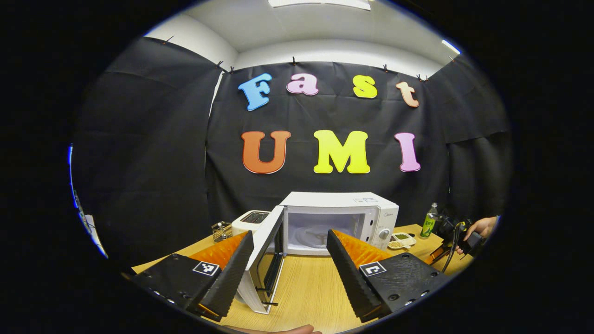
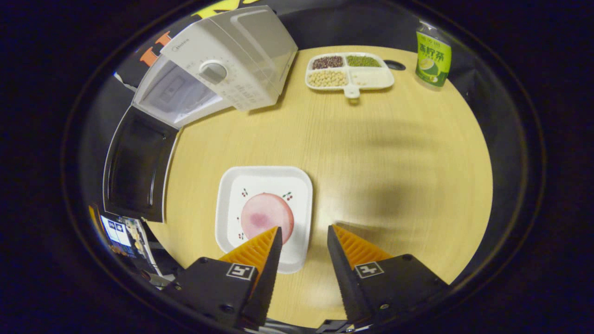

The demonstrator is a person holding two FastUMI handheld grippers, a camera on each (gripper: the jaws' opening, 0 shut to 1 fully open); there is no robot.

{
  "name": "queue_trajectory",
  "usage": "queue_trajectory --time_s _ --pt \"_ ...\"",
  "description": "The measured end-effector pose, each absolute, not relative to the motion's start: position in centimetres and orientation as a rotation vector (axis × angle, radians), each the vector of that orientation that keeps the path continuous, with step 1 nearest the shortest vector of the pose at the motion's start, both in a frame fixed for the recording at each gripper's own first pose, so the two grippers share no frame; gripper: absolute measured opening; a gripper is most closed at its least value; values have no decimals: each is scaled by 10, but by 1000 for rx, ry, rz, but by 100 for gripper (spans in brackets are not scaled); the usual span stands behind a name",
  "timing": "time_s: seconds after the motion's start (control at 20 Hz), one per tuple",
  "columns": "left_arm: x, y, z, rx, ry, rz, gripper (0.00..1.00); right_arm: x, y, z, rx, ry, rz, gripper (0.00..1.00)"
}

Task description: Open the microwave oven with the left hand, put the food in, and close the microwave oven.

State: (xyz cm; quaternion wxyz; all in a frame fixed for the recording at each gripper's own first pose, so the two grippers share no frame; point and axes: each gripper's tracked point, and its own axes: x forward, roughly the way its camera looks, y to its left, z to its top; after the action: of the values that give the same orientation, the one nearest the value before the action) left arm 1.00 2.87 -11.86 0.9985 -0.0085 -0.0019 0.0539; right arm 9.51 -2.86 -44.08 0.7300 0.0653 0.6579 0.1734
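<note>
Wooden table (image 2: 371,162) holds microwave (image 1: 341,218), door (image 1: 267,253) swung open toward left gripper (image 1: 290,241).

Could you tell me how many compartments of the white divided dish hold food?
4: dark red beans far-left, green beans far-right, yellow beans near-left, pale grains near-right in the white divided dish.

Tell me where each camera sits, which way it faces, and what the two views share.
Left gripper view: rides the left gripper, low over the table, facing the open microwave; a hand shows far right.
Right gripper view: rides the right gripper, looking down at the plate of food.
Shared: microwave, divided dish, green bottle.
</note>
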Motion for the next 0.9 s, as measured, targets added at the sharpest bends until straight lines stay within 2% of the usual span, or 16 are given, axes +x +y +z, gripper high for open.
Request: queue_trajectory --time_s 0.05,0.1,0.15,0.2,0.25,0.3,0.35,0.4,0.45,0.5,0.55,0.65,0.7,0.75,0.8,0.9 --pt "10 25 -120 -29 -4 97 82 90 -21 -444 180 1495 415 58" --pt "11 25 -121 -41 -1 99 94 83 -20 -447 213 1555 420 30" --pt "11 27 -121 -48 0 104 94 80 -19 -452 231 1612 425 34" --pt "10 28 -121 -49 2 109 94 79 -21 -454 259 1634 452 4" --pt "11 30 -123 -46 8 114 82 81 -25 -455 283 1649 467 0" --pt "10 29 -125 -37 11 113 82 83 -24 -459 314 1655 485 5" --pt "8 28 -125 -25 10 114 94 85 -22 -459 341 1654 500 4" --pt "7 29 -125 -15 7 119 94 84 -22 -458 369 1648 511 0" --pt "6 29 -126 -10 8 117 81 83 -23 -457 398 1637 515 4" --pt "6 27 -126 -13 9 108 82 81 -24 -456 422 1624 509 4" --pt "4 25 -126 -20 11 100 94 80 -27 -455 431 1612 493 4" --pt "1 25 -128 -27 12 94 94 80 -29 -451 453 1570 468 4" --pt "0 26 -128 -28 9 94 82 80 -31 -447 463 1545 456 4" --pt "-3 29 -129 -31 10 93 82 80 -32 -442 467 1525 445 4" --pt "-4 29 -133 -31 15 83 94 80 -31 -435 471 1503 441 0" --pt "-5 29 -138 -19 24 68 94 80 -24 -418 474 1452 441 4"
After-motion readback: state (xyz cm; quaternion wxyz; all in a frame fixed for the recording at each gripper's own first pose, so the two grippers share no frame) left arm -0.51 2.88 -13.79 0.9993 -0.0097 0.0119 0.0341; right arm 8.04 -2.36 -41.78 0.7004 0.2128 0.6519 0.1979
